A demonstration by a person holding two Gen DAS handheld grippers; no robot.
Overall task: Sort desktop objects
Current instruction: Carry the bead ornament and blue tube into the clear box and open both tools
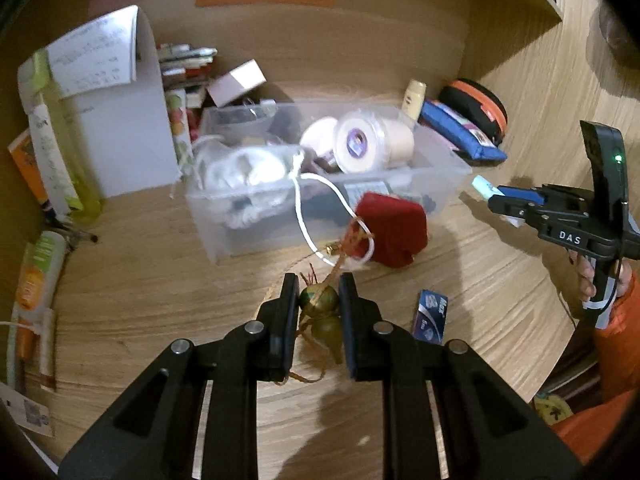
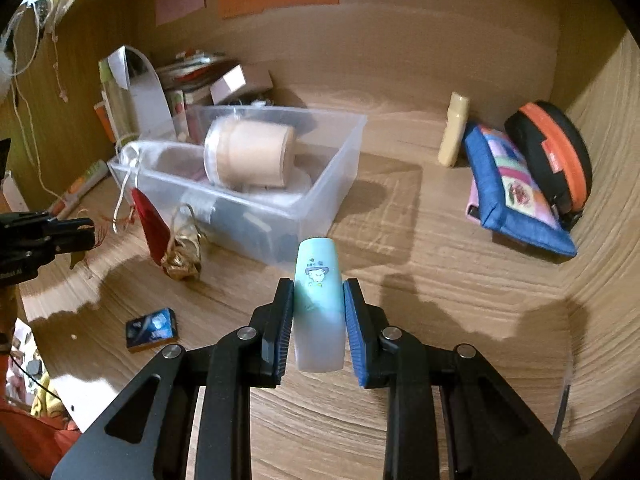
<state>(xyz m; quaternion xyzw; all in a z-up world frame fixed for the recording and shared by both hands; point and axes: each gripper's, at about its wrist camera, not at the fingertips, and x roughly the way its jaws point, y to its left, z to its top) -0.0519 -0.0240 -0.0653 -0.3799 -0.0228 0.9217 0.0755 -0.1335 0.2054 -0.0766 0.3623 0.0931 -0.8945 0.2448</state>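
Observation:
My left gripper (image 1: 319, 294) is shut on a small green-gold gourd charm (image 1: 320, 300) with brown cord, held just above the wooden desk. Its cord leads to a red pouch (image 1: 390, 230) leaning on the clear plastic bin (image 1: 440, 184). My right gripper (image 2: 318, 300) is shut on a pale turquoise tube (image 2: 319, 304) with a cartoon print, in front of the bin (image 2: 340, 184). The right gripper also shows in the left wrist view (image 1: 500, 200), and the left gripper in the right wrist view (image 2: 84, 232). The bin holds a cream tape roll (image 2: 248, 154) and a white bag (image 1: 244, 170).
A small blue box (image 1: 431, 316) lies on the desk between the grippers. A blue pencil pouch (image 2: 516, 192), a black-orange case (image 2: 556, 156) and a cream bottle (image 2: 454, 130) stand at the back right. Books and a white stand (image 1: 120, 120) crowd the back left.

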